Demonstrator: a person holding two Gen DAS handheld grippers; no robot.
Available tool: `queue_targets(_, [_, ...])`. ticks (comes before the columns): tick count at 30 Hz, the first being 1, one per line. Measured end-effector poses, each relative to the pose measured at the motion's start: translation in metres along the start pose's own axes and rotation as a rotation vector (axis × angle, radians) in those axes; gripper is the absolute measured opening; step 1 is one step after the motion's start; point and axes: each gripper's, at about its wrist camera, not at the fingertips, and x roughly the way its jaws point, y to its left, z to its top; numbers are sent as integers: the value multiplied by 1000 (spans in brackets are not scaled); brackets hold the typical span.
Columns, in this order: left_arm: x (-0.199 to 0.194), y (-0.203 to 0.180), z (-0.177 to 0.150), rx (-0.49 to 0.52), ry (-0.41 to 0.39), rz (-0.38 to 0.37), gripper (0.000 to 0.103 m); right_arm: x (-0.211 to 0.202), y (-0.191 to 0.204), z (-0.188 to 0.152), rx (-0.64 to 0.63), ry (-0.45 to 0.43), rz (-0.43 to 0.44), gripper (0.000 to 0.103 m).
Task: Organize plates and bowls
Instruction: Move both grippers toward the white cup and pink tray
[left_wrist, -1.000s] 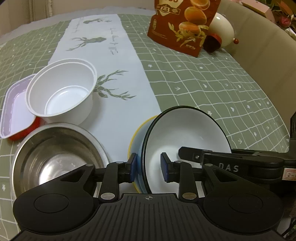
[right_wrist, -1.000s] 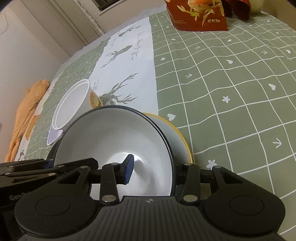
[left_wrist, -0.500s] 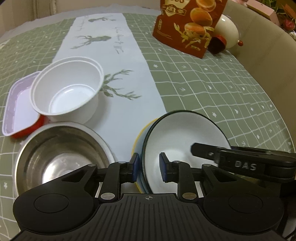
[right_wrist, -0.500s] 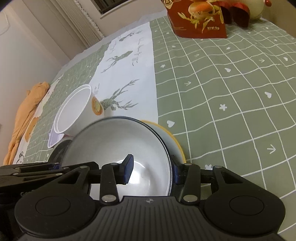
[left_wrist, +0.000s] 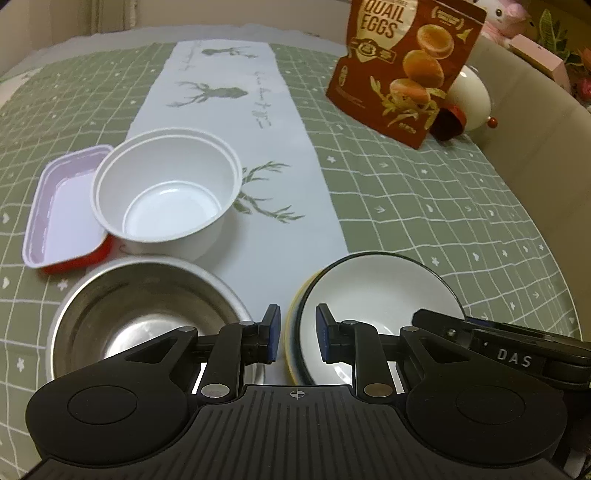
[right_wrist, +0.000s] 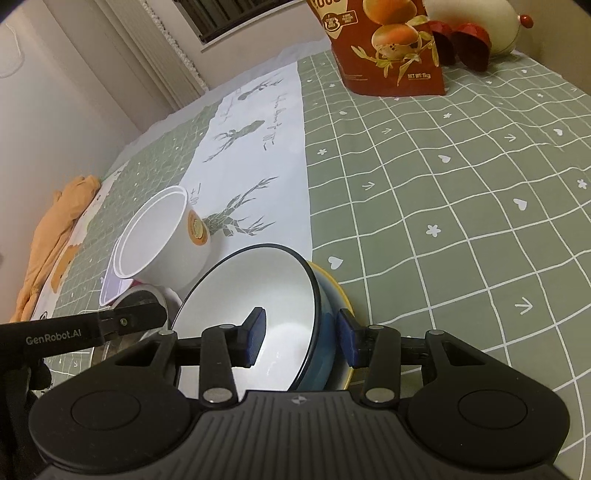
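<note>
So this looks maybe halfway: the bowl (right_wrist: 258, 302) (white inside, dark rim, blue outside) is already sitting in the yellow plate (right_wrist: 341, 295), tipped toward the left rather than flat, so that pair is more or less stacked. What's left, I'd guess, is the steel bowl (left_wrist: 147, 314) at about 9 o'clock from it, the white tub (left_wrist: 166, 195) at 11 o'clock, and the pink tray (left_wrist: 62, 206) further out behind the tub's left side, all loose and unstacked. The left gripper (left_wrist: 295, 332) has its fingers straddling the stack's left rim and they're closing in on it; I see a sliver of gap on each side, so not pinched yet. The right gripper (right_wrist: 301, 339) has its fingers on either side of the bowl's right wall, one inside and one outside, but I can't tell if the pads are actually pressing. Room-wise: the steel bowl is just beside the stack, nearly touching, so swinging anything left is tight. Toward 1 to 3 o'clock the surface (right_wrist: 443, 203) is wide open green check cloth. The egg bag (left_wrist: 406, 70) and the white egg-shaped thing (left_wrist: 472, 99) are well apart at 12 to 1 o'clock. The surface's right edge curves off not far beyond 3 o'clock.
</note>
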Motion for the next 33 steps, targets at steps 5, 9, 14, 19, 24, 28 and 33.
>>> queue_targets(5, [2,7,-3,-21,14,-12,24,-5,0,-4,-9,-16,-11,43])
queue_targets(9, [-1,11,-3,-34,9,-20,24,-11,-5,-5,1,-26,-16,43])
queue_targets(14, [-5,22,1,-72,-8,-35,24,-15,-10,-6,13,-34,-53,43])
queue_targets(19, [-14,51,10,-173,-57,-93,24,-22,1,-3,-45,-64,-86,45])
queue_targets(24, [-20,101,18,-359,-140,-133,24,-24,24,4,-177,-113,-183,53])
queue_targets(28, [-24,132,25,-411,-209,-40,24,-19,45,13,-257,-113,-218,55])
queue_targets(33, [-14,163,44,-417,-237,15,24,2,75,26,-368,-69,-281,62])
